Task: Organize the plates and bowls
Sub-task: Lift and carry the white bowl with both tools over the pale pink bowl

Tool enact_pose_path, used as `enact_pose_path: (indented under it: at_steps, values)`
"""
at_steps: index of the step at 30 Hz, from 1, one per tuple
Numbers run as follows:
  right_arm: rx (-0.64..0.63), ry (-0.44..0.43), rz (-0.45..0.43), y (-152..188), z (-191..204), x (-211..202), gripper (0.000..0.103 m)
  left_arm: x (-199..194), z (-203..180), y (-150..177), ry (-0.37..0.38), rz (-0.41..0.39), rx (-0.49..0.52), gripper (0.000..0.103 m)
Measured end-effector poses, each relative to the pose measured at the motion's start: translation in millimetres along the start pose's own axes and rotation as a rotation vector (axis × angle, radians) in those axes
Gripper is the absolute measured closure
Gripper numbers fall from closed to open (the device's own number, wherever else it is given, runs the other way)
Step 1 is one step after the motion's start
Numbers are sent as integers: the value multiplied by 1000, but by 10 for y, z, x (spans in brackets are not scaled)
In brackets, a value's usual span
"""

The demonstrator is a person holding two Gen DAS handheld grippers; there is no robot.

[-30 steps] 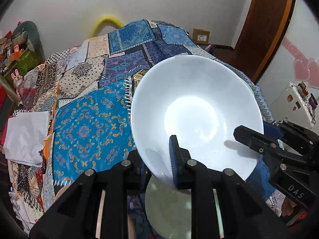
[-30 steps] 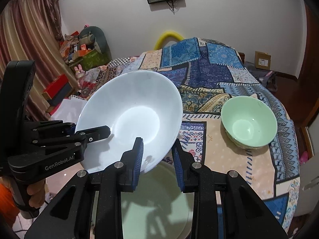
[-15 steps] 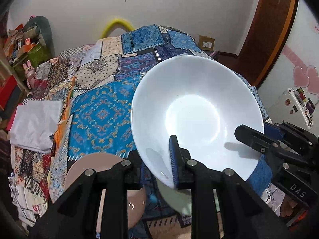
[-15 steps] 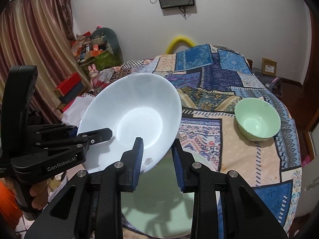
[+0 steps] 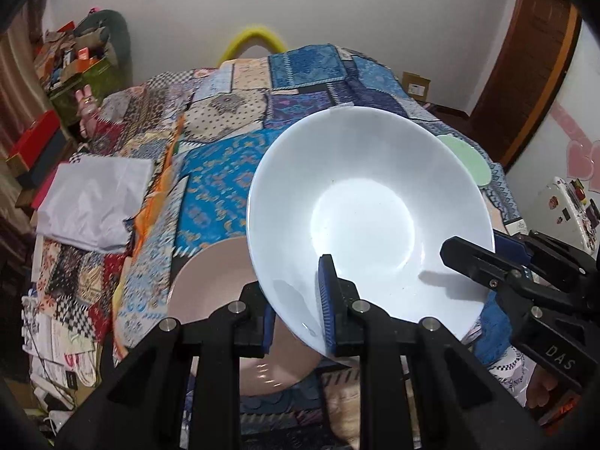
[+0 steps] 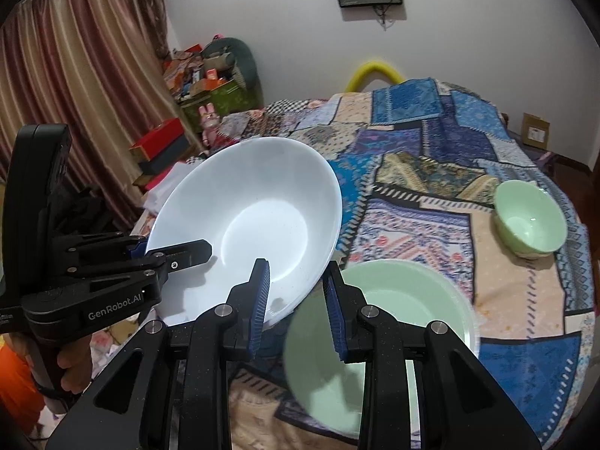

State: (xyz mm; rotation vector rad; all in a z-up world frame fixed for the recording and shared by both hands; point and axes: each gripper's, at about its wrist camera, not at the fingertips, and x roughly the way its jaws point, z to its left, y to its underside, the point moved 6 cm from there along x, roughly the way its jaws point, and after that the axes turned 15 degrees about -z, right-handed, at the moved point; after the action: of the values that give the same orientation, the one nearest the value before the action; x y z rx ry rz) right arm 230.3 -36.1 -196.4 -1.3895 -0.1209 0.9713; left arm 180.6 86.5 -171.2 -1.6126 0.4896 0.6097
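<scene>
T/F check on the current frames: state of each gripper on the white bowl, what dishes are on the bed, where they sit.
1. Both grippers clamp the rim of the white bowl. True: left gripper and right gripper each hold an edge.
2. The white bowl rests flat on the quilt. False: it is tilted and lifted above the quilt.
3. A small green bowl sits upright on the quilt, apart from the white bowl. True.
4. The green plate is stacked inside the small green bowl. False: it lies separately, near the right gripper.
5. A pink plate lies below the left gripper. True.
6. The white bowl holds food. False: it is empty.
</scene>
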Motion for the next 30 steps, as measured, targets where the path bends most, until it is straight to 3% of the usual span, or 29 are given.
enact_pose_path:
  at_steps: [15,30]
  values:
    - [-2,-94,101,338,374,412,76,102,615,462,-60,78,-92,83]
    - [-18,-110,204,641,519,642,76,290,841,815,-55,156,-137,83]
